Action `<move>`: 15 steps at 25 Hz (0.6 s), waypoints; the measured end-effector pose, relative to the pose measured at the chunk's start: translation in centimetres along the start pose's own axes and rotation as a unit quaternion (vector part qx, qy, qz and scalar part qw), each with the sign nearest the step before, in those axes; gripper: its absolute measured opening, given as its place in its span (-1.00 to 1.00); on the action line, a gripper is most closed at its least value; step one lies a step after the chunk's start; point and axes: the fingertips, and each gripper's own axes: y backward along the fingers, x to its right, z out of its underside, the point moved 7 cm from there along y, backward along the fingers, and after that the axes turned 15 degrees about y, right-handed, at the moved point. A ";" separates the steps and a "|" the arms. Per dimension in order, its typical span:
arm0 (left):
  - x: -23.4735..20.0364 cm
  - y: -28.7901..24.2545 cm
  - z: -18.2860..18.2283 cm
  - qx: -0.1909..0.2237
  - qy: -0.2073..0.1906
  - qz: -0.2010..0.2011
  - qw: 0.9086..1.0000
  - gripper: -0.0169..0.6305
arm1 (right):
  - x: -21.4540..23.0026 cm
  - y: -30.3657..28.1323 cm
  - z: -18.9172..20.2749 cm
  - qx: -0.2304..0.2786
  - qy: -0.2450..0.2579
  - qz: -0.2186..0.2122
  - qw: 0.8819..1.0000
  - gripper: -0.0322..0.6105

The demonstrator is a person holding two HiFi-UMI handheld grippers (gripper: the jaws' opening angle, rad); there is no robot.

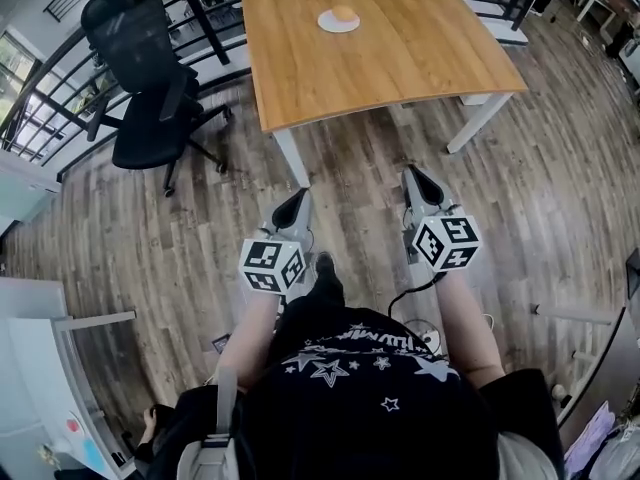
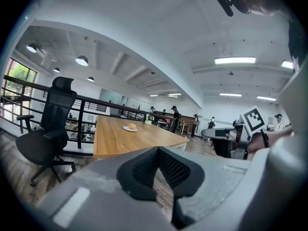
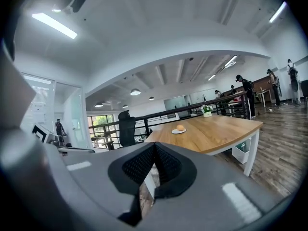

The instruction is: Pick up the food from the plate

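Note:
A round orange piece of food [image 1: 343, 13] lies on a small white plate [image 1: 327, 24] near the far middle of the wooden table [image 1: 400, 58]. Both gripper views catch the plate from afar: the plate [image 2: 126, 128] with the food [image 2: 132, 125], and the plate [image 3: 176, 132] with the food [image 3: 180, 127]. My left gripper [image 1: 294, 205] and right gripper [image 1: 416, 180] hang over the floor, well short of the table's near edge. Each is shut, pads [image 2: 156, 163] meeting with nothing between them; the right pads [image 3: 154, 160] meet likewise.
A black office chair [image 1: 150, 88] stands left of the table beside a black railing [image 1: 60, 78]. White table legs [image 1: 290, 158] reach the wood floor ahead. A small potted plant [image 3: 207, 110] sits at the table's far end. People stand far off in the room.

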 end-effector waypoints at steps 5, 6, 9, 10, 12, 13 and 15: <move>-5.1 -2.6 -2.6 -0.002 0.018 -0.018 1.000 -0.94 | 0.1 -6.5 -1.0 -0.004 -0.006 -0.005 1.000 -0.89; -6.0 -3.0 -3.1 -0.004 0.021 -0.021 1.000 -0.95 | 0.0 -7.6 -1.4 0.002 -0.007 -0.007 1.000 -0.89; -8.3 -4.1 -4.5 -0.002 0.026 -0.025 0.999 -0.95 | 0.2 -10.4 -2.4 0.006 -0.005 -0.008 1.000 -0.89; -9.0 -4.4 -5.0 0.000 0.027 -0.025 0.999 -0.94 | 0.3 -11.2 -2.6 0.004 -0.004 -0.006 1.000 -0.89; -10.4 -5.1 -5.8 0.002 0.029 -0.026 0.999 -0.94 | 0.5 -12.7 -3.0 0.002 -0.003 0.000 1.000 -0.89; -11.0 -5.4 -6.1 0.003 0.031 -0.025 0.999 -0.94 | 0.5 -13.4 -3.2 0.001 -0.002 0.002 1.000 -0.89; -12.2 -6.0 -6.6 0.003 0.036 -0.023 0.999 -0.94 | 0.6 -14.7 -3.5 0.000 0.005 0.007 1.000 -0.89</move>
